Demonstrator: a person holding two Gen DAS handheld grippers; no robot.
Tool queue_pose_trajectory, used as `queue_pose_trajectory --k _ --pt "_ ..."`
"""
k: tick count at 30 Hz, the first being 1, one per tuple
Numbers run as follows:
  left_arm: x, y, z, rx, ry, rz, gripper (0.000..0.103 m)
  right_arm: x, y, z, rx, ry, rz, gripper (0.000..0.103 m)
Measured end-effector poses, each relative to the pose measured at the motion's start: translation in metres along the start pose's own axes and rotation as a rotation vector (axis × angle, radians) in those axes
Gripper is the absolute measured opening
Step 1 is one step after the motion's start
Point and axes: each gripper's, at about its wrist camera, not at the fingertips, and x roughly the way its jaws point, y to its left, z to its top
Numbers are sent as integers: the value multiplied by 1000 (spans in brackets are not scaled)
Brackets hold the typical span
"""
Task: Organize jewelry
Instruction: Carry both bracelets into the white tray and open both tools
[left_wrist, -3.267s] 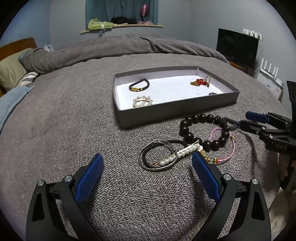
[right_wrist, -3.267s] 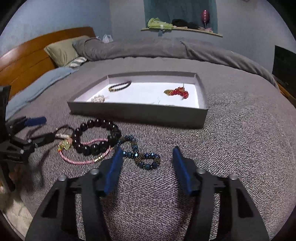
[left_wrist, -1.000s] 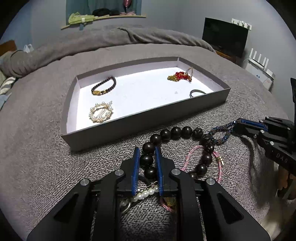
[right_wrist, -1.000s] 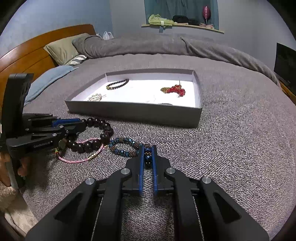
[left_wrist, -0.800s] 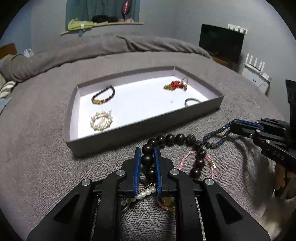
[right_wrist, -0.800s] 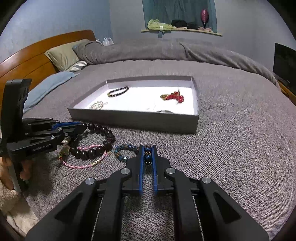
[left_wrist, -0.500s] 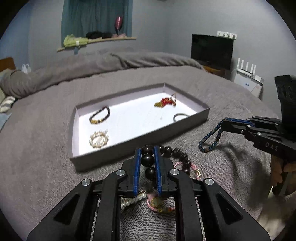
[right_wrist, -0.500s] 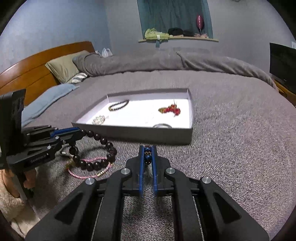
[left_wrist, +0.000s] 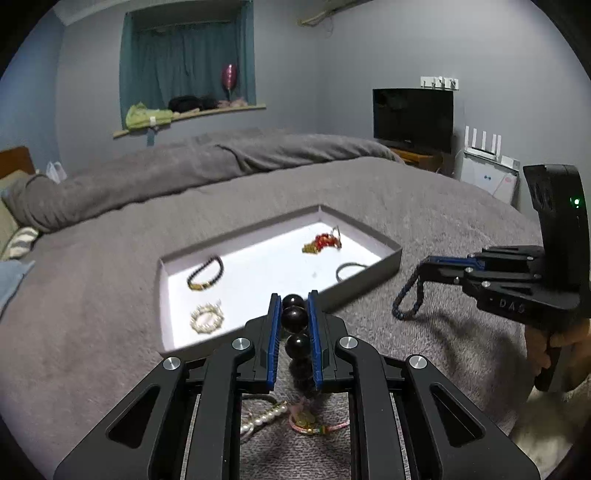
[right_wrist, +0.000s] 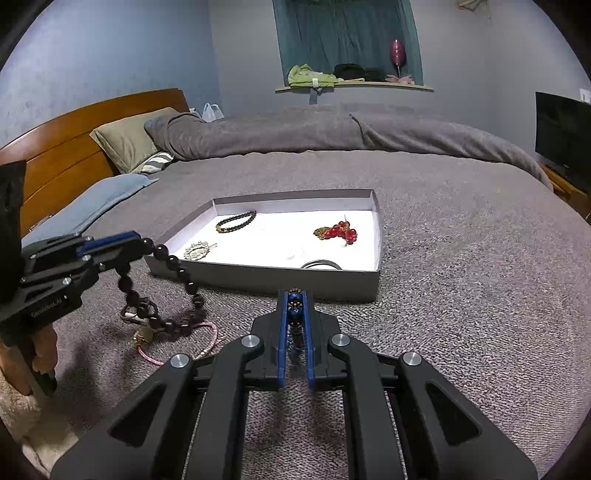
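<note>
The gray tray (left_wrist: 392, 258) sat on the bed ahead of me. My left gripper (left_wrist: 294, 317) was clamped on the big dark bead bracelet (left_wrist: 294, 316), its loop drooping to the blanket. My right gripper (right_wrist: 295, 308) pinched the small blue bead bracelet (right_wrist: 295, 312), hanging just short of the tray's near wall.

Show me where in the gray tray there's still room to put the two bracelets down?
The tray has a bare white middle, between the small dark bracelet and the red charm. The front strip between the pearl ring and the dark hoop looks free too. It is crowded on the blanket beside the pink cord.
</note>
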Motion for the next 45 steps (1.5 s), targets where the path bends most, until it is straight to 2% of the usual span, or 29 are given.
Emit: queue_pose_trajectory --k 10,16,26,36,45 --pt "-12 10 28 -10 -43 39 16 -8 10 33 -19 -61 -25 8" --pt "-3 23 50 -47 -31 46 16 -2 5 54 -13 -73 -52 8" --pt "24 41 82 -67 13 49 16 23 -14 88 38 -79 -48 8" --pt "77 49 96 -48 93 77 16 79 -26 116 56 -21 -2 8" --pt "129 46 100 -89 168 -25 16 115 -38 110 88 79 43 8"
